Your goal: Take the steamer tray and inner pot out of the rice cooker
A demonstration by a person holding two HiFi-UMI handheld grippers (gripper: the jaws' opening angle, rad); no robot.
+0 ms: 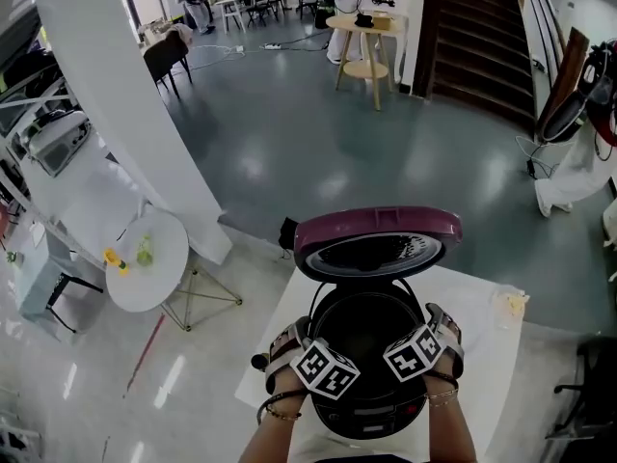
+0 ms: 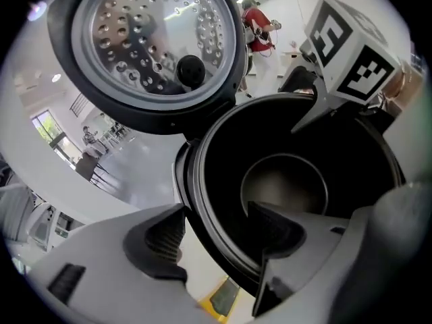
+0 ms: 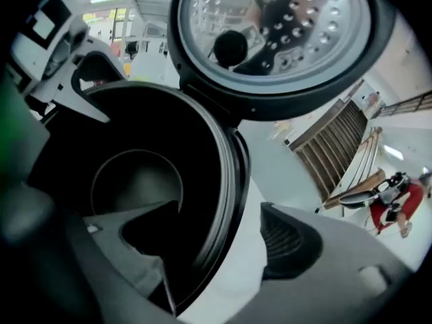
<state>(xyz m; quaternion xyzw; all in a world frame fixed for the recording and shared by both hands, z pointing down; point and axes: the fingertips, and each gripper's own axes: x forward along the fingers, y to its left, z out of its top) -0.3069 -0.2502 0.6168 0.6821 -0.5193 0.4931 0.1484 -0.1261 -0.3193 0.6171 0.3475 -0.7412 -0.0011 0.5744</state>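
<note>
Over the open rice cooker (image 1: 374, 415) on the counter (image 1: 487, 365), left claw (image 2: 219, 238) and right claw (image 3: 223, 238) stand open astride opposite rims of the inner pot (image 1: 364, 328) seated inside; both should pinch evenly, then lift straight up.

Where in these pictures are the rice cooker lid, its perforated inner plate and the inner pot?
rice cooker lid (image 1: 378, 226): head view, on the purple outer shell.
perforated inner plate (image 2: 135, 39): left gripper view, on its shiny metal face.
inner pot (image 2: 289, 179): left gripper view, on its round floor.
</note>
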